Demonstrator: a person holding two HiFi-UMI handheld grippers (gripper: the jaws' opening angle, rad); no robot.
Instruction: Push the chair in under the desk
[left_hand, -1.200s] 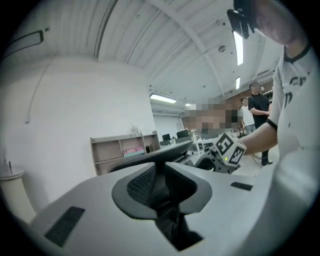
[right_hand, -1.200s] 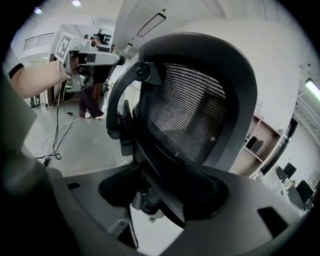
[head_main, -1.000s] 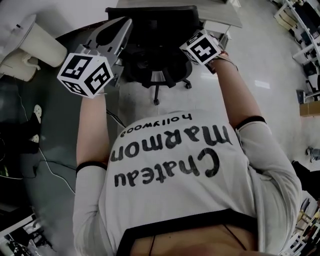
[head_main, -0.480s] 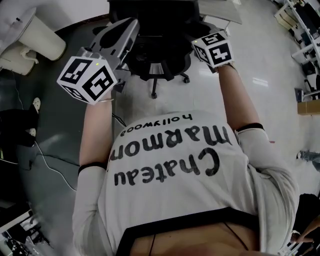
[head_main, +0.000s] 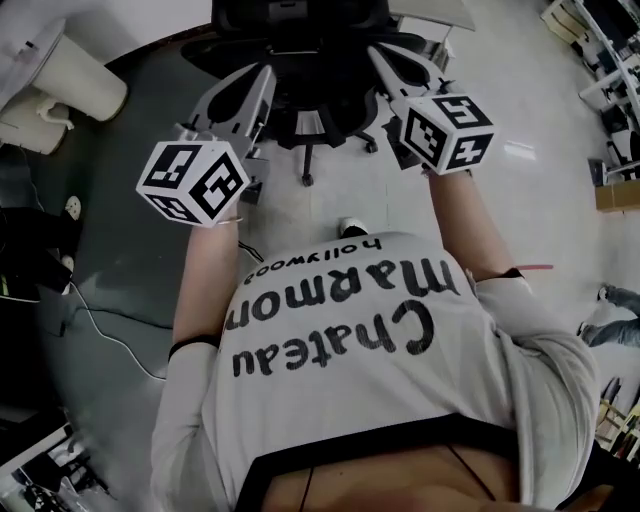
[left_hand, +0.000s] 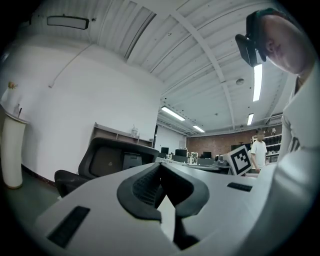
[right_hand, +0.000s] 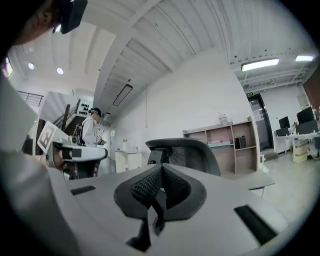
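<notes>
Down in the head view, the black office chair (head_main: 300, 60) sits right in front of the person, its back toward them and its star base (head_main: 308, 150) out on the smooth floor, with the desk (head_main: 432, 12) just past it at the top edge, so it's not tucked in yet. My guess is it rolls easily on those castors but wants to swivel, and it's bulky rather than fragile. I'd push on the stiff backrest frame with both sides at once, not the springy mesh. Left claw (head_main: 266, 74) and right claw (head_main: 374, 52) flank the backrest, though I can't tell contact from up here. Over in the left gripper view, the left claw (left_hand: 161, 167) is pressed together on nothing, chair (left_hand: 107, 161) ahead and off to the side. Right gripper view: the right claw (right_hand: 161, 167) has just been closing and now sits pinched together, nothing between the pads, chair back (right_hand: 192, 150) straight ahead.
</notes>
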